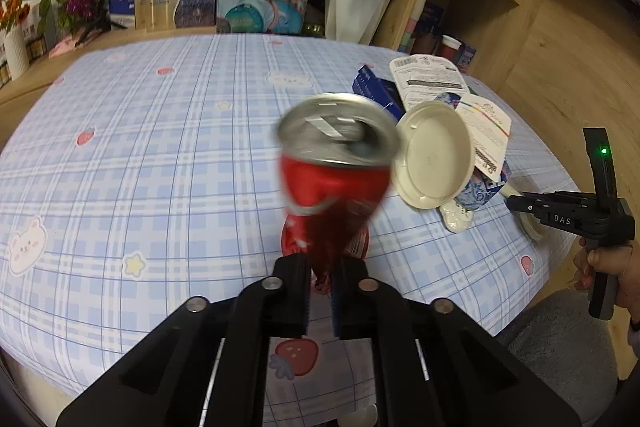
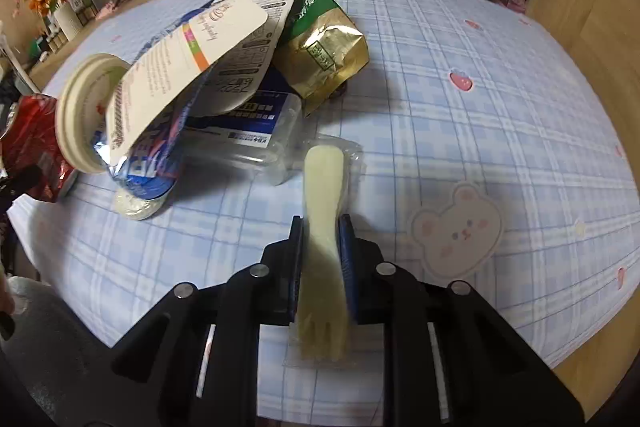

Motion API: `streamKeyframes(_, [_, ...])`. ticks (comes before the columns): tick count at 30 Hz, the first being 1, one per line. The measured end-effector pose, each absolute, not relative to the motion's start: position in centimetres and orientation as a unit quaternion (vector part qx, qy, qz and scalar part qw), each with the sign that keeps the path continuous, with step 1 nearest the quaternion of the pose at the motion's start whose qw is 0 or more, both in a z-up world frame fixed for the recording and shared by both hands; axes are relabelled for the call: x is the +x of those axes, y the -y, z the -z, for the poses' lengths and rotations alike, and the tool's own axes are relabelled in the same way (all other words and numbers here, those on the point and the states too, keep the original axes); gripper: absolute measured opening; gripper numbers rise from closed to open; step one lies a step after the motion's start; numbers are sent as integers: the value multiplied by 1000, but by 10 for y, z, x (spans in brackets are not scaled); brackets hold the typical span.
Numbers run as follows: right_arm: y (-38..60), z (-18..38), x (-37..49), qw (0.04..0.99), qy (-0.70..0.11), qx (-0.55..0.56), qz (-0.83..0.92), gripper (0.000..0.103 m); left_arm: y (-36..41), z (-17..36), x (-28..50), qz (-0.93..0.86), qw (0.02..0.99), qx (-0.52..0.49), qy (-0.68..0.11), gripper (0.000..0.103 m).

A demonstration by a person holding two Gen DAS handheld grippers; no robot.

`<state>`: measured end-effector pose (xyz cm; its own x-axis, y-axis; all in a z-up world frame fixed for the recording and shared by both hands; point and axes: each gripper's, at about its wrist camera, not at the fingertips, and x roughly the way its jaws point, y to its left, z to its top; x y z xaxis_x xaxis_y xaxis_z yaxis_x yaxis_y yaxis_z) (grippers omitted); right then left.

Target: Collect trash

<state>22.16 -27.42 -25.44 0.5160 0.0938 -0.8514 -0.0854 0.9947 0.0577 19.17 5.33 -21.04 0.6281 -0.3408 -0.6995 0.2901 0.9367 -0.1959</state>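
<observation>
On the desk (image 2: 500, 99) lies a trash pile (image 2: 224, 75). The left gripper (image 1: 320, 283) fingers are clenched on a crushed can (image 1: 336, 179), light but slippery, held low by its pinched base. The right gripper (image 2: 320, 259) grasps a wrapped fork (image 2: 322, 227) mid-handle; it looks light and brittle.

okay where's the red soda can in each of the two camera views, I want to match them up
Left wrist view: the red can fills the centre, blurred, pinched at its crushed lower end by the left tool.
Right wrist view: the same can shows at the far left edge, crumpled and partly cut off.
Shared landmark: the round white lid, right of the can in both views.
</observation>
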Motion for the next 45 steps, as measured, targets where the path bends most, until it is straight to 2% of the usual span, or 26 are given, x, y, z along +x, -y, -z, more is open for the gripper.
streamKeyframes(21, [272,215,182,891,-442,39,-94,18,-39,163,147,194,914,-29,-356,5])
streamKeyframes(24, [269,207,180,894,-436,35,-101,15,-38,159,142,197,915,-28,-352,5])
streamKeyframes(25, [268,206,179,894,-435,34,-102,5,-38,159,141,198,914,-27,-352,5])
streamKeyframes(37, [270,209,184,889,-441,53,-108,5,-35,158,142,201,913,-36,-352,5])
streamKeyframes(45, [269,186,178,897,-420,58,-125,5,-36,143,134,203,918,-40,-339,5])
